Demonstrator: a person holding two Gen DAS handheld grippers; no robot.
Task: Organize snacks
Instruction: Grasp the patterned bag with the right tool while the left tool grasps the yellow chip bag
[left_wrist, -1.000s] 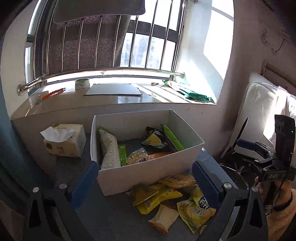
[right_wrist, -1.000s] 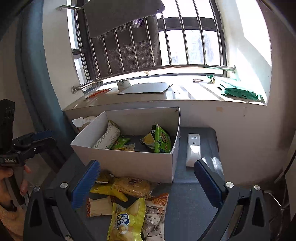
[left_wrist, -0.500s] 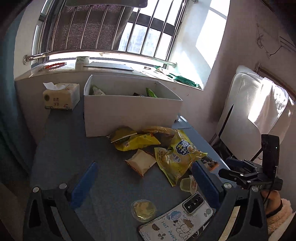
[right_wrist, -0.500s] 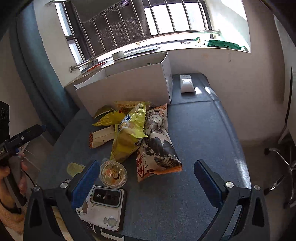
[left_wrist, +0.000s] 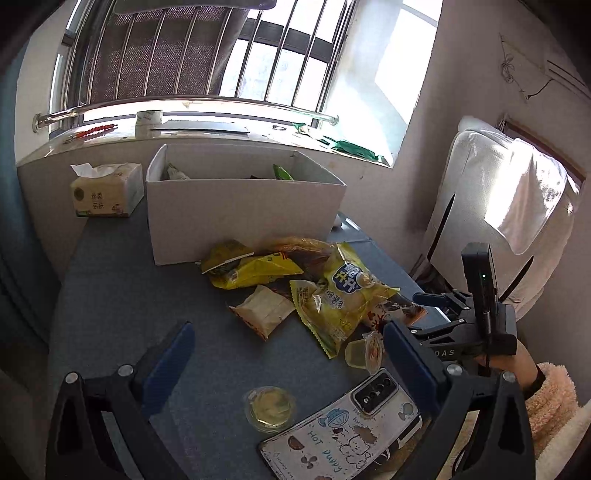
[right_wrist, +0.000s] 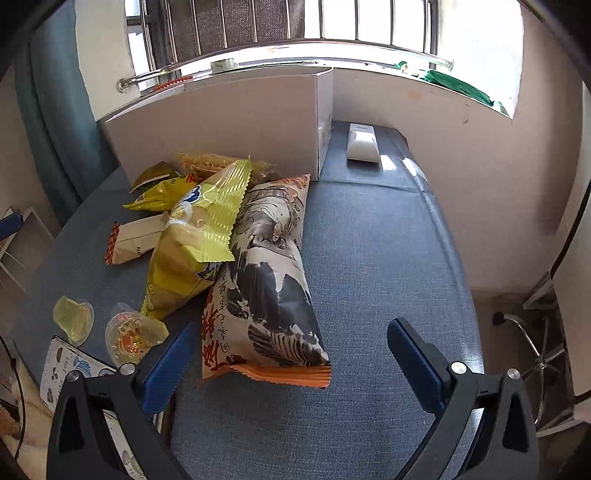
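Note:
A white cardboard box stands at the back of the blue table, with some snack packs showing inside. In front of it lies a pile of snack bags: a big yellow bag, a long orange-and-grey bag, a small beige pack and smaller yellow packs. Two jelly cups lie near the front edge. My left gripper is open above the jelly cup. My right gripper is open at the near end of the long orange bag, touching nothing.
A phone in a cartoon case lies at the table's front edge. A tissue pack sits left of the box, a white device to its right. A white chair stands right of the table. A sleeved hand holds the right gripper.
Both grippers pulled back from the box and dropped lower; the right one then moved in close to the long orange bag. Both stayed open and empty.

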